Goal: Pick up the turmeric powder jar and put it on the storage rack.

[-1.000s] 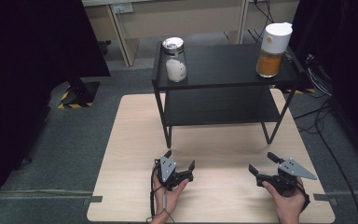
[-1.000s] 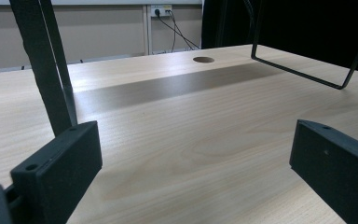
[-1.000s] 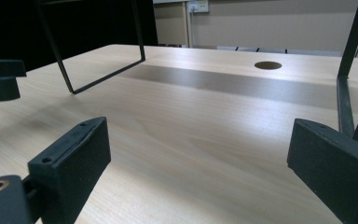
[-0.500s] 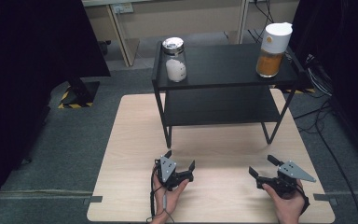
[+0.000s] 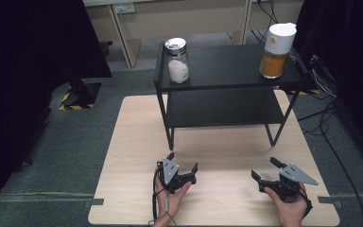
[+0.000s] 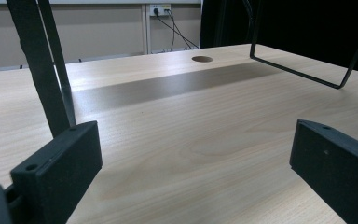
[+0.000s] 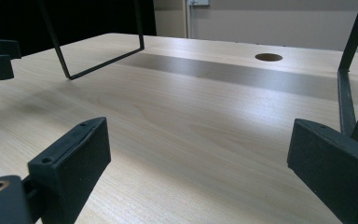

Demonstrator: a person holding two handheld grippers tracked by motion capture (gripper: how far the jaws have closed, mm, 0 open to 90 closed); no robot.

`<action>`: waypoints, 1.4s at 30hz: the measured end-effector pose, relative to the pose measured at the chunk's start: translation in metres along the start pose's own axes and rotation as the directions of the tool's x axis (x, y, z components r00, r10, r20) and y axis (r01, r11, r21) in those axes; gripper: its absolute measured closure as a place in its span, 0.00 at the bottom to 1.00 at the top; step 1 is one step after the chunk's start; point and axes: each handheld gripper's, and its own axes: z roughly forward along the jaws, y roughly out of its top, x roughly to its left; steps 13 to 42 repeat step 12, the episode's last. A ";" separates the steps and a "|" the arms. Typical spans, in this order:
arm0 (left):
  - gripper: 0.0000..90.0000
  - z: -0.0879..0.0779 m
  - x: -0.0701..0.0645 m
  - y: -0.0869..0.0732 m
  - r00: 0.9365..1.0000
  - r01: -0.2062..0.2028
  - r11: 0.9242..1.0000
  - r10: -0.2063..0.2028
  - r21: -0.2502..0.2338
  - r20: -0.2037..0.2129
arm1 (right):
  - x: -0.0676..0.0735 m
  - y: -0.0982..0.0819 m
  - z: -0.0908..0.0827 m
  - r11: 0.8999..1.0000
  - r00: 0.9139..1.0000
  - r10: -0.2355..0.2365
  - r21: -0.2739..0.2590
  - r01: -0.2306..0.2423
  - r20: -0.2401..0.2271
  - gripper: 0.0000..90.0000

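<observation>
On the top of a black two-level shelf [image 5: 227, 66] stand a glass jar [image 5: 177, 61] with white contents and a silver lid at the left, and a jar [image 5: 276, 51] with orange contents and a tall white cap at the right. My left gripper [image 5: 183, 161] rests low on the wooden table [image 5: 132, 142] in front of the shelf, open, nothing between its jaws. My right gripper [image 5: 264, 168] sits to the right of it near the front edge, also open and empty. Both gripper views [image 6: 196, 154] [image 7: 200, 154] look along the bare tabletop under the shelf legs.
The shelf's thin black legs [image 6: 51, 70] [image 7: 349, 93] rise close ahead of both grippers. A round cable hole [image 6: 202, 59] lies in the tabletop beyond the shelf. Cables [image 5: 326, 127] trail on the grey floor at the right. Dark curtains [image 5: 28, 71] hang at the left.
</observation>
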 end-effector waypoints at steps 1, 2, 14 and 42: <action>0.02 0.000 0.000 0.000 1.000 -0.001 1.000 0.001 0.000 0.000 | 0.000 0.000 0.000 1.000 1.000 0.000 -0.001 0.000 0.000 0.07; 0.02 0.000 0.000 0.000 1.000 0.000 1.000 0.000 0.000 0.001 | 0.000 0.000 0.000 1.000 1.000 0.000 -0.003 0.000 -0.001 0.07; 0.02 0.000 0.002 0.001 1.000 0.010 1.000 -0.010 0.003 0.003 | -0.001 -0.002 -0.001 1.000 1.000 0.008 -0.013 -0.008 -0.004 0.07; 0.02 0.000 0.002 0.001 1.000 0.010 1.000 -0.010 0.003 0.003 | -0.001 -0.002 -0.001 1.000 1.000 0.008 -0.013 -0.008 -0.004 0.07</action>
